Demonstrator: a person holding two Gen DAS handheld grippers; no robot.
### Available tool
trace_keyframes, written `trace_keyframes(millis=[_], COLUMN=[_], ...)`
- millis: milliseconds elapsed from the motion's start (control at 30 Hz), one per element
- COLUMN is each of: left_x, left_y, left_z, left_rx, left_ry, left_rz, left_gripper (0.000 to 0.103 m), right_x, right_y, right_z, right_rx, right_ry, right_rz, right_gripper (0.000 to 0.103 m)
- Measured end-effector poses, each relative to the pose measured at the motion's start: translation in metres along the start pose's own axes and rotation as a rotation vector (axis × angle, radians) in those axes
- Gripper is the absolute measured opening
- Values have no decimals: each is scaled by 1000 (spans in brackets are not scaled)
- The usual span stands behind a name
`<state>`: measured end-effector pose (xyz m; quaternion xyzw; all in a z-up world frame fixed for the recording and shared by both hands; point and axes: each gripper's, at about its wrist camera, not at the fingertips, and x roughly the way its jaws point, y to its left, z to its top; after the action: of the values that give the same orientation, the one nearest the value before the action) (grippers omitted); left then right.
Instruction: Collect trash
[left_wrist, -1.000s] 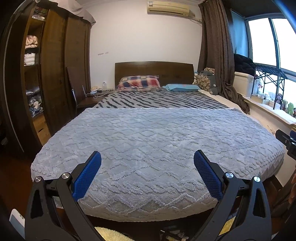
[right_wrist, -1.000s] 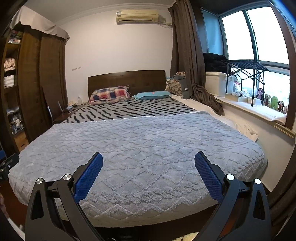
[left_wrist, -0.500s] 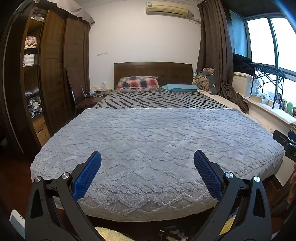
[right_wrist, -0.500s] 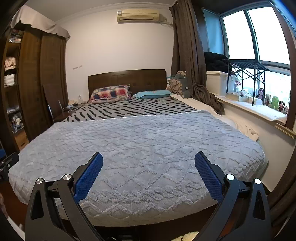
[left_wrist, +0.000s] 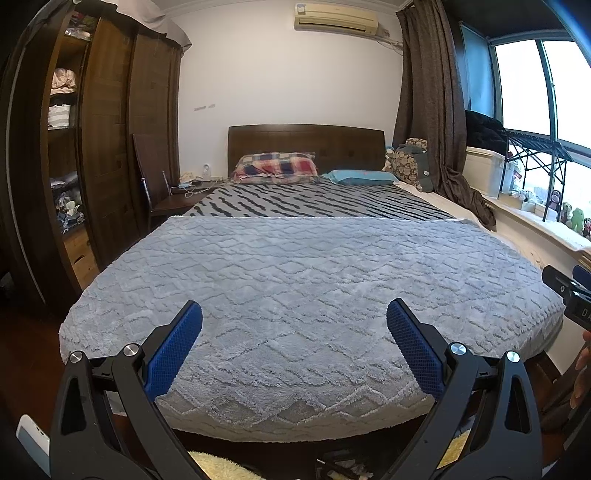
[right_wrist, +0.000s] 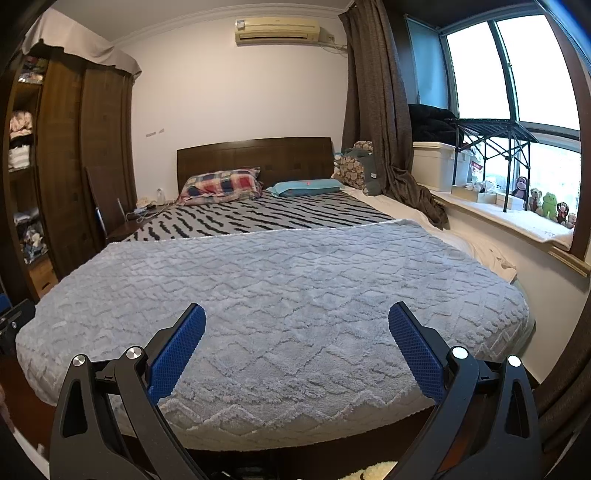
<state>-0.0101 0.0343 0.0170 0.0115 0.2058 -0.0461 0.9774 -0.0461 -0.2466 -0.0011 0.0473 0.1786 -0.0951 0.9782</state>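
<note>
Left wrist view: left gripper (left_wrist: 294, 319) jaws released, empty, over grey blanket (left_wrist: 303, 280); right gripper (right_wrist: 296, 320) same. Search step; possible trash only at bottom edge, on floor (left_wrist: 343, 467), unclear. Next: aim down.

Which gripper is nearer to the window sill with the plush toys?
Right. The right gripper is over the bed's foot on the window sill side; the left gripper is further toward the wardrobe.

A small heap of dark and pale scraps (left_wrist: 341, 467) lies at six o'clock in the left wrist view, below the foot of the bed (left_wrist: 295, 295), cut off by the frame edge and too small to identify
</note>
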Motion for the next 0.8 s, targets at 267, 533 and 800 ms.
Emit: trace_keyframes(millis=[267, 533, 800], left_x=[0, 2, 2], left_y=[0, 3, 3], left_z=[0, 1, 1], left_rx=[-1, 0, 1], left_ry=[1, 3, 2], left_rz=[0, 4, 7], left_gripper=[95, 95, 95], right_x=[-1, 0, 2], right_y=[-1, -2, -3], right_z=[1, 3, 4], right_rx=[-3, -7, -10], right_ry=[2, 3, 5], right_rz=[-3, -2, -6], right_gripper=[100, 100, 100])
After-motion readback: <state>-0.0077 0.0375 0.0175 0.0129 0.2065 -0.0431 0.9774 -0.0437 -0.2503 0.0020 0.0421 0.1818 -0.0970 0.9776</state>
